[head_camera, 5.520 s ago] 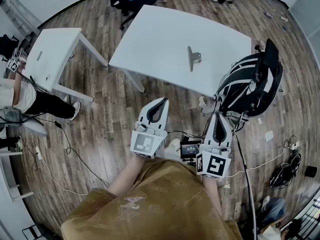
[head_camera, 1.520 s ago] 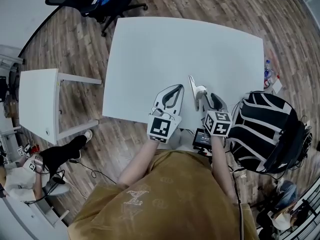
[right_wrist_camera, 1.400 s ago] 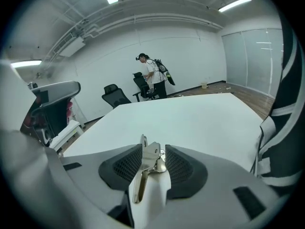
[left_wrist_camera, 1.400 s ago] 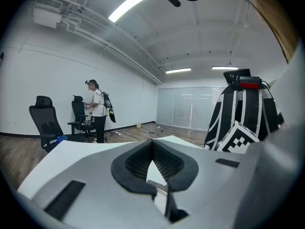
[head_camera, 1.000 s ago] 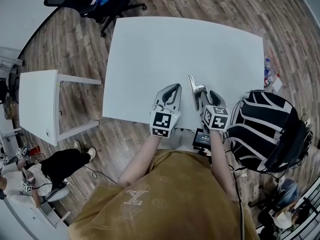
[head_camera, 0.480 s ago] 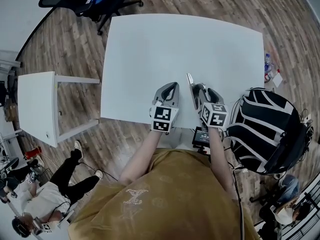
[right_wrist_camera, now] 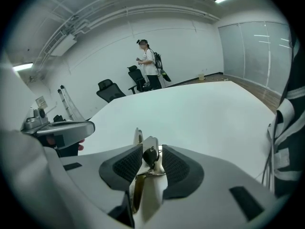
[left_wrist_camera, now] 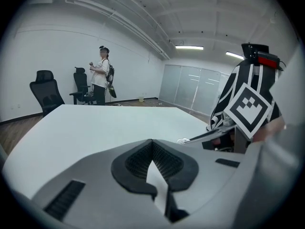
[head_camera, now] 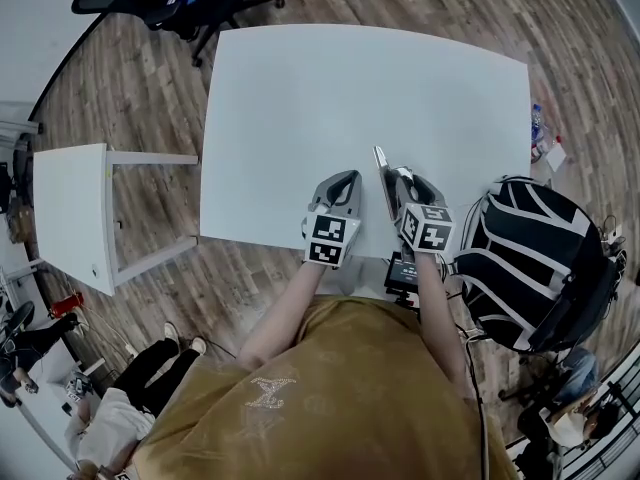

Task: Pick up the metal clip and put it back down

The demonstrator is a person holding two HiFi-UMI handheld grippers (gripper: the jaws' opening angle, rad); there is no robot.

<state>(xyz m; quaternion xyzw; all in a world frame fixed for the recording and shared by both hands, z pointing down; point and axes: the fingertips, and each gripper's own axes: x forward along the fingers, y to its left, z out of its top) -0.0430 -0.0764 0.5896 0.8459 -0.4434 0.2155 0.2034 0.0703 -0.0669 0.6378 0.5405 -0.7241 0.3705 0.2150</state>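
The metal clip sits at the near edge of the bench, right of the middle, and the right gripper has it. In the right gripper view its ribbed black fingers are closed in on the clip's raised handle from both sides, one pad against each face, with the long flat blade running on beyond the tips. So the grasp looks made, which I judge to be the first part of the job. I cannot tell whether the clip has left the bench top, since the head view shows its blade low over the white surface with no clear gap beneath. Left to do, as I read it, are the lift, if not begun, then setting the clip back on the bench and letting go. The left gripper hangs just left of the clip over the same near edge, its fingers closed tip to tip on nothing, and seems to have no part in this. By count there are one clip, two grippers and one bench. Off the bench's near right corner stands one black-and-white backpack, and off its left side one smaller white table. Beyond its far end are two black office chairs and one person standing by the wall.
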